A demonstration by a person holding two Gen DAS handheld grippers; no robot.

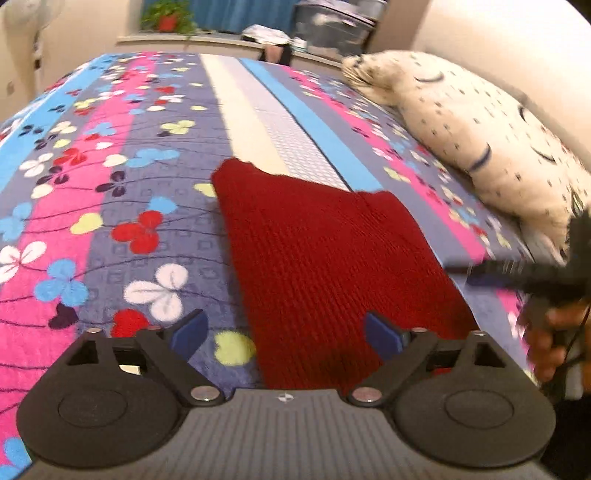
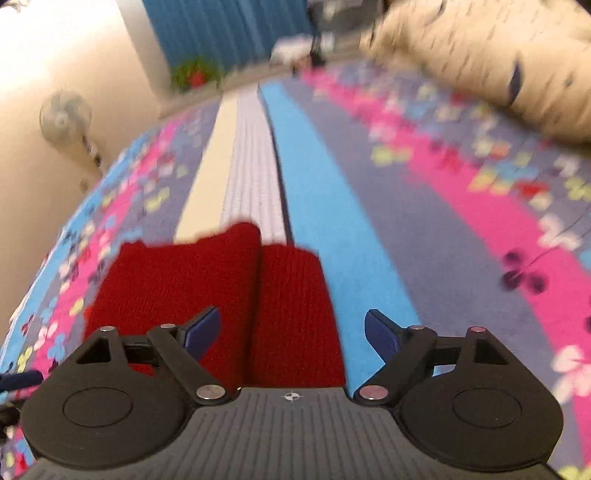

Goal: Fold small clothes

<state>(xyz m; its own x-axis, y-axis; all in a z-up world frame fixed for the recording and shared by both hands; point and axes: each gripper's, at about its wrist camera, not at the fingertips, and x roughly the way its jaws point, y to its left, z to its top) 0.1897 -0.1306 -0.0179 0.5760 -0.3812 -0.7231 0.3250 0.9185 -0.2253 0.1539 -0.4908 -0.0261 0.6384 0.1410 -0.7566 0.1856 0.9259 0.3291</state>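
Observation:
A dark red knitted garment point(image 1: 325, 258) lies flat and folded on the flowered bedspread point(image 1: 110, 184). My left gripper point(image 1: 284, 325) hovers over its near left edge, jaws wide apart and nothing between the blue pads. In the right wrist view the same red garment point(image 2: 177, 280) shows a lengthwise fold line, and my right gripper point(image 2: 292, 321) stands open over its near right part, holding nothing. The right gripper point(image 1: 517, 275) also shows as a dark blur at the right edge of the left wrist view, with a person's hand point(image 1: 546, 339) below it.
A cream speckled plush pillow point(image 1: 480, 129) lies along the bed's right side against the wall. Beyond the far edge are a ledge with a potted plant point(image 1: 168, 18) and blue curtains. A standing fan point(image 2: 64, 118) is at the left wall.

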